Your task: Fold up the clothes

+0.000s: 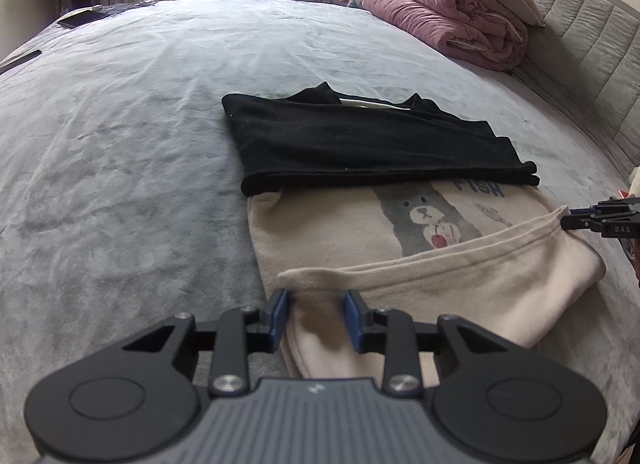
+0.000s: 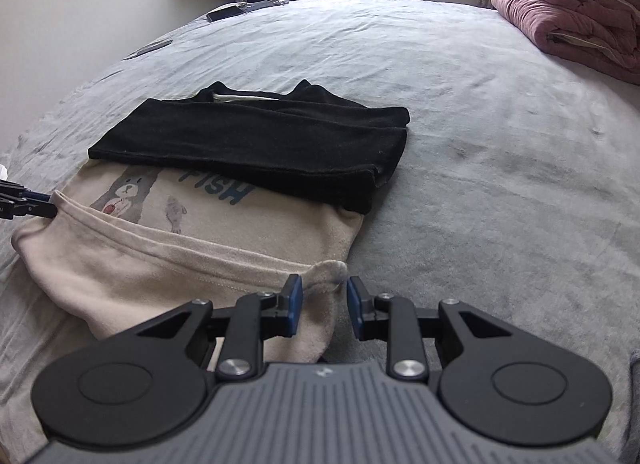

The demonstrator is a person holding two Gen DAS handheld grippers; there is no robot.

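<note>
A wide bed [image 1: 120, 136] under a plush, faintly creased grey cover fills both wrist views, its quilted grey padded headboard [image 1: 580, 32] curving along the far right side. Against that headboard sits a rolled, velvety mauve-pink quilt [image 1: 448, 20] with pillows stacked above it. At mid-bed lies a black knit garment [image 1: 360, 144], folded into a flat rectangle, a pale strip showing at its neckline. Just in front, and partly tucked beneath the black one's near edge, lies a cream fleecy sweatshirt [image 1: 320, 232] printed with a grey bear, a small fish and the teal word "FISH"; its hem [image 1: 460, 256] is turned up and over towards the print, forming a soft doubled band across the near side. The left tool [image 1: 316, 316], black-linked with blue pads, stands with its jaws parted and one corner of the turned hem lying loosely between them, the pads not pressed against the cloth. The right tool [image 2: 322, 306] is likewise parted, a rounded nub of the hem's opposite corner between its blue pads; seen from the left camera its tips [image 1: 572, 222] touch the cloth edge. Dark flat objects [image 1: 84, 18], too small to identify, rest at the bed's far corner
</note>
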